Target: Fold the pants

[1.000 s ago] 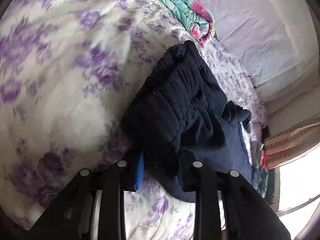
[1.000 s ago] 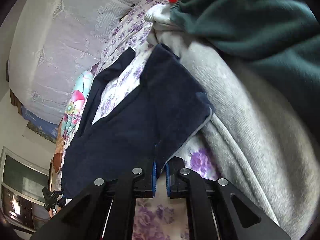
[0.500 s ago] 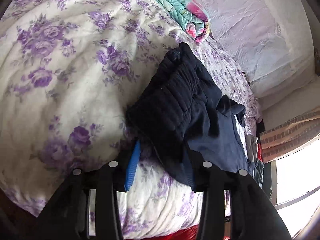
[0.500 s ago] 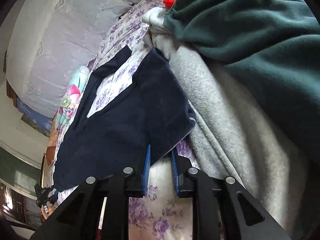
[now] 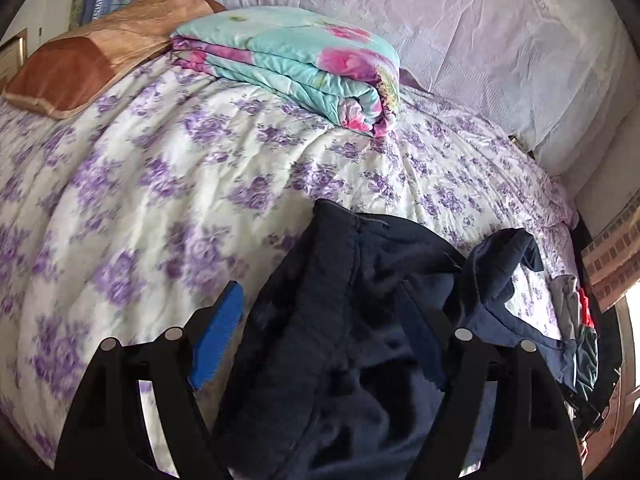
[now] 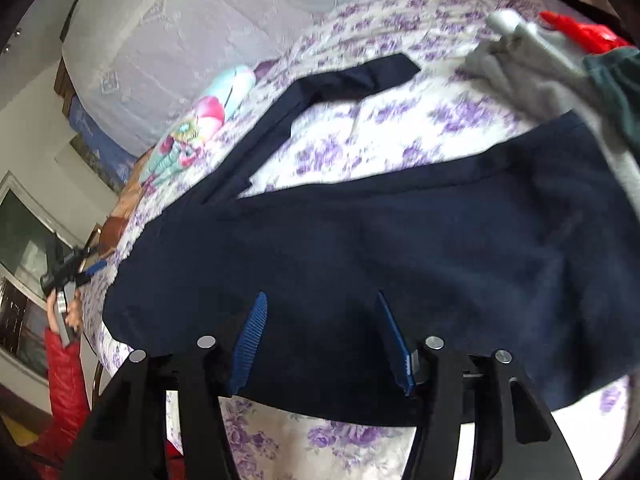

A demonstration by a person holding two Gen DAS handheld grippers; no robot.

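Navy pants (image 5: pixel 344 320) lie on a bed (image 5: pixel 160 184) spread with a white cover printed in purple flowers. In the left wrist view the bunched waist end of the pants sits near the bed's near edge, humped up between the fingers of the left gripper (image 5: pixel 320 332). Its jaws are opening: the blue pad (image 5: pixel 218 336) on one finger stands clear of the cloth with flowered cover showing behind it, and the other pad is hard to make out against the dark fabric, so nothing looks pinched.

In the right wrist view the pants (image 6: pixel 400 248) spread flatter across the bed, one leg (image 6: pixel 320 88) running away toward the far side. The right gripper (image 6: pixel 324 336) hangs over the near edge of the fabric, its jaws also opening, both blue pads (image 6: pixel 252 340) well apart with cloth under the gap but not pressed.

A folded quilt (image 5: pixel 304 64) in turquoise with pink flowers lies toward the far side of the bed, and a brown pillow (image 5: pixel 92 52) sits at the far left corner. A pale lilac sheet (image 5: pixel 460 32) hangs behind the bed. Grey and dark green clothes (image 6: pixel 560 64) are heaped at the right edge in the right wrist view, with something red (image 6: pixel 580 32) beside them. At that view's left edge a person's hand (image 6: pixel 68 312), in a red sleeve (image 6: pixel 64 384), holds the other gripper.
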